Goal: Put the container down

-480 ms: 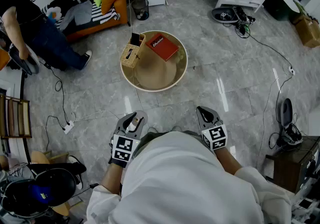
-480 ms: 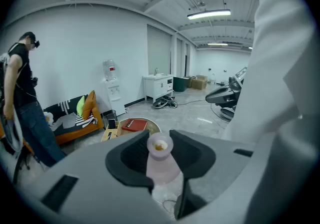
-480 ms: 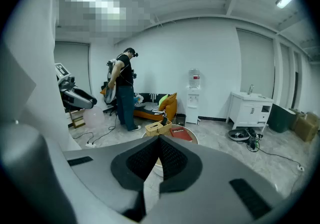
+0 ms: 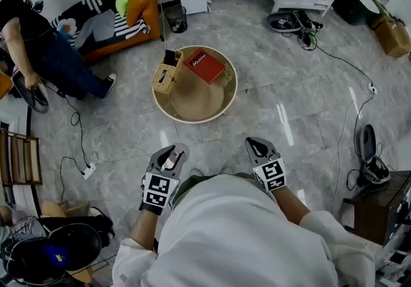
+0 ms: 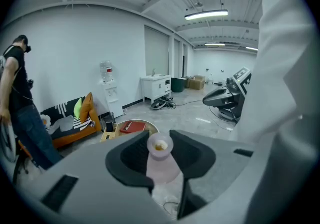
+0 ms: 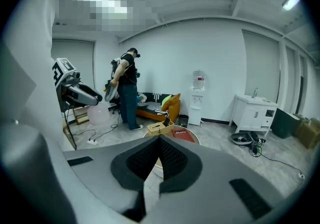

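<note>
A pale, translucent pinkish container (image 5: 161, 162) with a round open mouth stands between the jaws of my left gripper (image 5: 160, 139), whose pads are closed against its sides. In the head view the left gripper (image 4: 170, 154) is low at the left, close to the person's white-clad body, with the container (image 4: 169, 162) a pale spot between its jaws. The right gripper view shows the bulbous container (image 6: 98, 114) from the side. My right gripper (image 4: 255, 147) is at the same height on the right. Its jaws (image 6: 159, 141) meet at the tips with nothing between them.
A low round table (image 4: 192, 117) stands ahead on the grey floor, bearing a red book (image 4: 204, 65) and a wooden box (image 4: 166, 77). A person (image 4: 38, 42) stands at the far left by an orange sofa (image 4: 128, 13). Cables (image 4: 83, 151) and a power strip lie at the left.
The head view has shifted a little, so the table and room sit slightly higher and further left. Both grippers stay close to the body, and the left one keeps its hold on the container.
</note>
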